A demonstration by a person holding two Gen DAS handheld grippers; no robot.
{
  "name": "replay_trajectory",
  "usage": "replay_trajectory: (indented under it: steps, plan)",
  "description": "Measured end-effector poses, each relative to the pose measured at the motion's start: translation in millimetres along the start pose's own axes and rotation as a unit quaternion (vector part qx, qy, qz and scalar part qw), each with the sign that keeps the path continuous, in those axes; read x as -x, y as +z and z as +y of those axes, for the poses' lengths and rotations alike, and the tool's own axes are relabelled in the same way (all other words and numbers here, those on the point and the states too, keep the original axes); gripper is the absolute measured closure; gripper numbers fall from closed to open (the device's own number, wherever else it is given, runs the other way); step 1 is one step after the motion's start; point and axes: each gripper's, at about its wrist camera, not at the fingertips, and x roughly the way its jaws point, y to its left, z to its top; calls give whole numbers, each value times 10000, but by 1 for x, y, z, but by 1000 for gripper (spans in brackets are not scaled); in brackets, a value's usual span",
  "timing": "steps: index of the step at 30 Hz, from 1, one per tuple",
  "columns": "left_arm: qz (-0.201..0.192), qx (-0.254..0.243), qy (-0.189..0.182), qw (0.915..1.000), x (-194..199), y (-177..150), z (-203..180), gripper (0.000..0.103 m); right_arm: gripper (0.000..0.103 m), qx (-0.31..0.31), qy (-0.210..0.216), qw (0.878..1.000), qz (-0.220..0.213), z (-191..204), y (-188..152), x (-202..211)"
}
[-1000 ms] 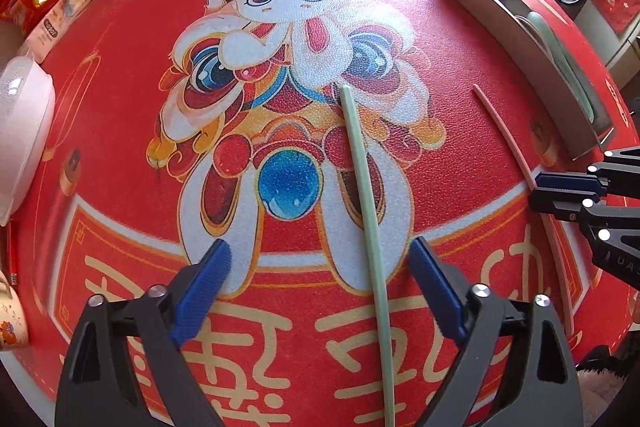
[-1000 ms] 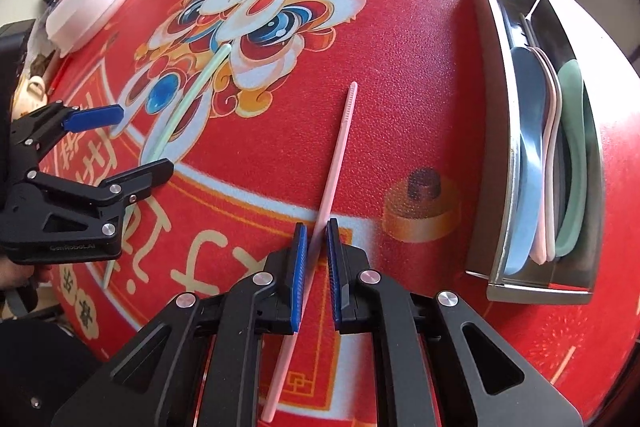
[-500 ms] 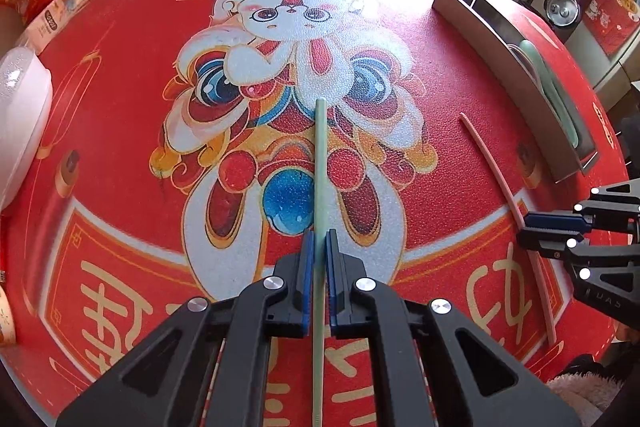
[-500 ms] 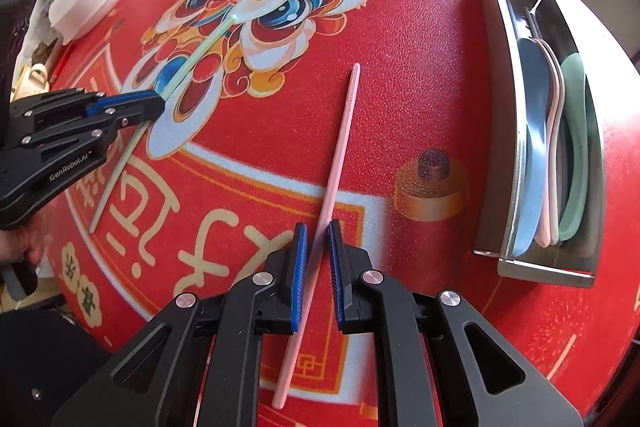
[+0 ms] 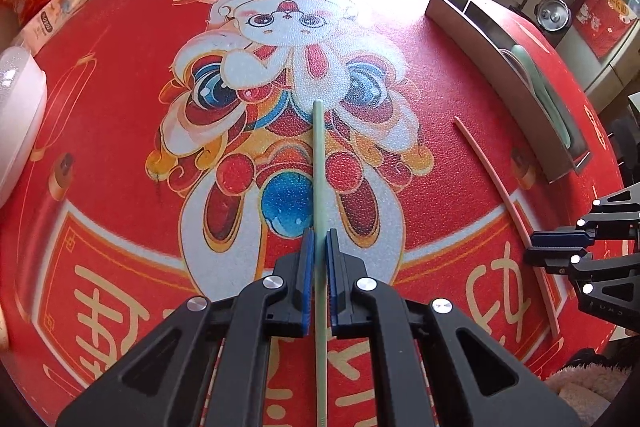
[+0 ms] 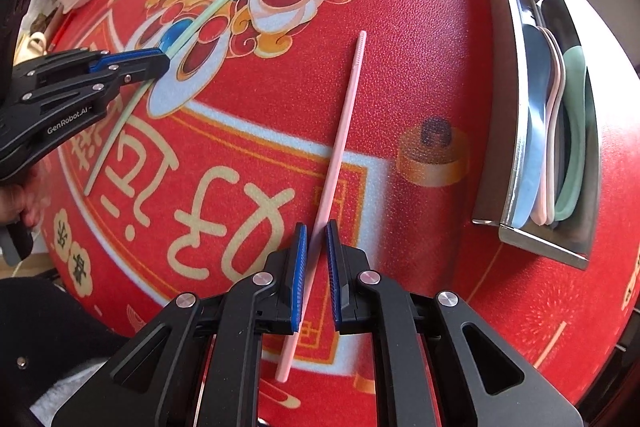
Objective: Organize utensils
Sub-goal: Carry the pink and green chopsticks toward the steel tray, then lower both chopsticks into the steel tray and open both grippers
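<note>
Left gripper (image 5: 318,247) clamps the slim pale-green plastic chopstick (image 5: 318,163), right gripper (image 6: 316,243) the pink plastic chopstick (image 6: 340,135), both pointing lengthwise ahead of their fingers.

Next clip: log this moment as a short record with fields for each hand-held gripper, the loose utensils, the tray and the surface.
left hand-held gripper: shut on green chopstick
right hand-held gripper: shut on pink chopstick
chopsticks: both lie along the red printed mat, apart from each other
metal tray: at the mat's right edge, holds blue, pink and green spoons
chopsticks in tray: none visible
</note>
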Motion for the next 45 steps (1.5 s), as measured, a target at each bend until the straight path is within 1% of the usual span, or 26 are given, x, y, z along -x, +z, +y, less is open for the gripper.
replay_trajectory:
  steps: [6, 11, 13, 15, 18, 22, 29, 33, 36, 38, 41, 45]
  plan:
    - [-16, 128, -59, 9999, 1, -1, 2, 97, 95, -76, 40, 9998, -155, -13, 11, 2]
    - [9, 256, -49, 9997, 1, 0, 3, 97, 96, -264, 152, 9991, -304, -21, 19, 2]
    - [83, 378, -147, 9991, 1, 2, 6, 97, 97, -356, 225, 9986, -328, -26, 21, 3]
    - [139, 539, -296, 9980, 3, 4, 11, 97, 97, -538, 443, 9967, -426, -34, 22, 5]
    - [12, 659, -371, 9971, 13, 4, 12, 97, 97, -735, 621, 9937, -566, -43, 23, 12]
    - [-141, 824, -572, 9949, 28, 9, 11, 97, 97, -876, 790, 9904, -726, -55, 23, 24]
    - [-271, 1017, -957, 9898, 42, 33, 1, 97, 97, -1164, 948, 9840, -963, -66, 21, 43]
    - [-314, 937, -1209, 9877, 43, 50, -19, 97, 97, -1356, 912, 9801, -1125, -82, 19, 55]
    - [-315, 823, -1368, 9867, 40, 63, -37, 97, 97, -1550, 801, 9769, -1234, -108, 20, 65]
    - [-293, 865, -1534, 9839, 34, 74, -47, 97, 97, -1654, 692, 9753, -1291, -128, 22, 72]
    - [-309, 978, -1773, 9788, 25, 95, -65, 97, 97, -1670, 466, 9757, -1341, -153, 29, 80]
    - [-396, 1019, -1969, 9743, 12, 126, -97, 97, 97, -1545, 220, 9793, -1289, -181, 45, 79]
